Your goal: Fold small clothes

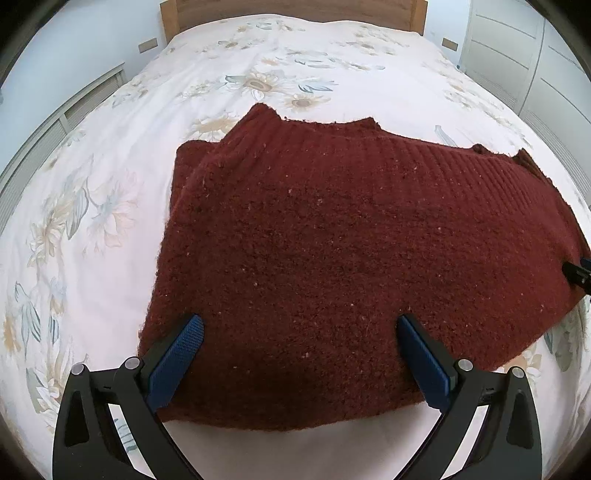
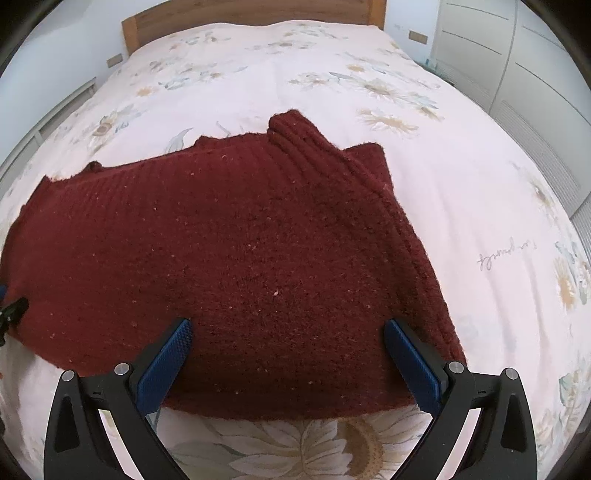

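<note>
**Both claws spread wide over a folded red sweater**

The left claw point(image 1: 300, 325) gapes wide, blue pads point(image 1: 177, 363) holding nothing, above the near hem of the dark red knit sweater point(image 1: 332, 240). The right claw point(image 2: 288, 328) is equally wide and empty over the same garment point(image 2: 240, 258). The sweater lies folded, flat on the floral bedspread point(image 1: 110, 166). Beyond stands a wooden headboard point(image 1: 291, 9).

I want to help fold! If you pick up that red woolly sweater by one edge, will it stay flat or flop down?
Probably flop: the sweater is soft knit, draped in loose layers on the bedspread. Its fuzzy surface likely grips rather than slips. It looks thick, so maybe a bit heavy.
</note>
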Tool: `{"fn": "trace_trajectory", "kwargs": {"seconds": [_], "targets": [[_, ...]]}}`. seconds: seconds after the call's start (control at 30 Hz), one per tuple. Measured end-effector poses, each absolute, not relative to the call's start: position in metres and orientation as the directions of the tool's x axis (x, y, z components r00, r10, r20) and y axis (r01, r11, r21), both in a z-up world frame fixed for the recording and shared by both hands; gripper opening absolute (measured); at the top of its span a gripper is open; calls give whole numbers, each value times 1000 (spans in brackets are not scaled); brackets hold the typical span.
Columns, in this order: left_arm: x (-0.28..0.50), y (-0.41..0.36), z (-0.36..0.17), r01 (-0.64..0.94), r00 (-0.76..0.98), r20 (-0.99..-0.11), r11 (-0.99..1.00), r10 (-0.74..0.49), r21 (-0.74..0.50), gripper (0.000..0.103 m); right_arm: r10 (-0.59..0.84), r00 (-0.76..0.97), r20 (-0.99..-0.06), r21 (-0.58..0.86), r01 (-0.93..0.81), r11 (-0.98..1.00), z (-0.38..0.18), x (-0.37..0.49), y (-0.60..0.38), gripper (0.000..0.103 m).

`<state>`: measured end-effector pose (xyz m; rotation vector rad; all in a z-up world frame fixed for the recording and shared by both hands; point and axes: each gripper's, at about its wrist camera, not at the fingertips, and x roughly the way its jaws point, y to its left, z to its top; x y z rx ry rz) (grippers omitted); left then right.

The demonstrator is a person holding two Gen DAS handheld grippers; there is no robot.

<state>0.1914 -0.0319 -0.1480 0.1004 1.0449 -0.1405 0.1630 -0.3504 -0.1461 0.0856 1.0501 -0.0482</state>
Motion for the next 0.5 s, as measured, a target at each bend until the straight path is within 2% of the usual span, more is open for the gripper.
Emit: {"fn": "trace_trajectory", "kwargs": {"seconds": [0.27, 0.5], "targets": [[194, -28, -139, 177, 458, -883, 984, -104, -24, 102, 11, 509, -861, 62, 85, 994, -132, 159, -348, 103], [205, 15, -99, 73, 447, -880, 987, -162, -144, 102, 16, 531, -847, 46, 44, 998, -101, 133, -343, 103]]}}
